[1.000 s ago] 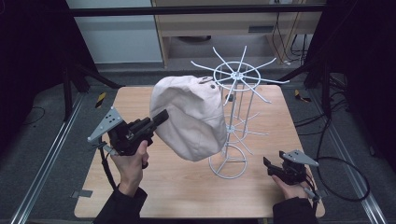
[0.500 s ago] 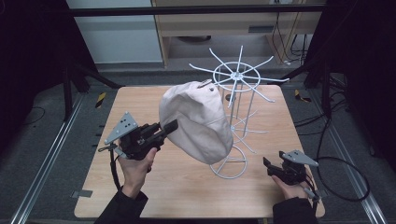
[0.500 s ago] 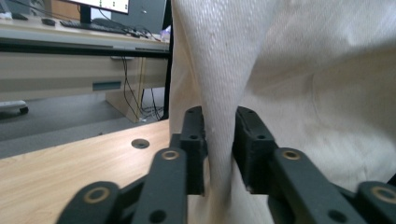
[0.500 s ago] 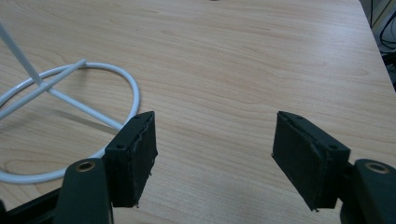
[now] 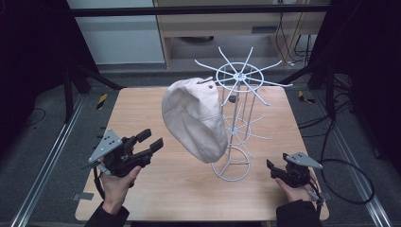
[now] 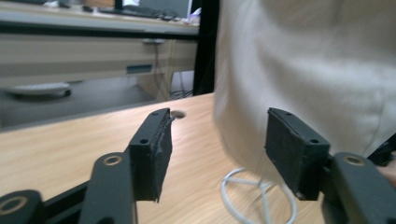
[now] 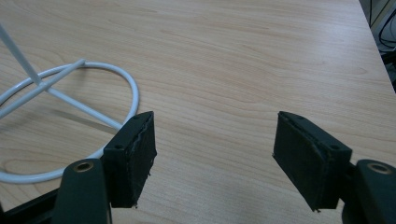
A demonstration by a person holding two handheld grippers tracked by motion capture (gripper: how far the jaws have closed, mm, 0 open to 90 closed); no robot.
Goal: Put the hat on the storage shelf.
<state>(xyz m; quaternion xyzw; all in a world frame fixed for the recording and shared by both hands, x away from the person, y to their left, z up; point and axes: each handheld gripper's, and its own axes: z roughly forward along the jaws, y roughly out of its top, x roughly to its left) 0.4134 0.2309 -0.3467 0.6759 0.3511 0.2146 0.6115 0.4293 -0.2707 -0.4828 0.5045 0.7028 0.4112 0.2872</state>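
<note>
high view / cap (image 5: 194, 118): beige, hangs from an upper arm of the white wire rack (image 5: 236, 125), drooping on the rack's left side, its bottom edge above the rack's base ring.
high view / rack: stands upright on the wooden table (image 5: 142, 109), right of table centre.
high view / left gripper (image 5: 150, 141): held off the table, left of the rack, just beside the cap's lower left edge, not touching it. Jaws apart, nothing between.
high view / right gripper (image 5: 270, 166): low at the table's near right corner, right of the rack's base ring, apart from it.
left gripper view / left gripper (image 6: 215, 151): jaws spread wide, empty gap.
left gripper view / cap (image 6: 308, 70): beige cloth close ahead, past the jaw tips, mostly behind the right-hand jaw; contact cannot be judged here.
left gripper view / rack (image 6: 254, 196): white base ring on the table below the cap.
right gripper view / right gripper (image 7: 212, 156): jaws wide apart, bare table between them.
right gripper view / rack (image 7: 70, 107): base ring lies beside the left-hand jaw, partly hidden behind it.
</note>
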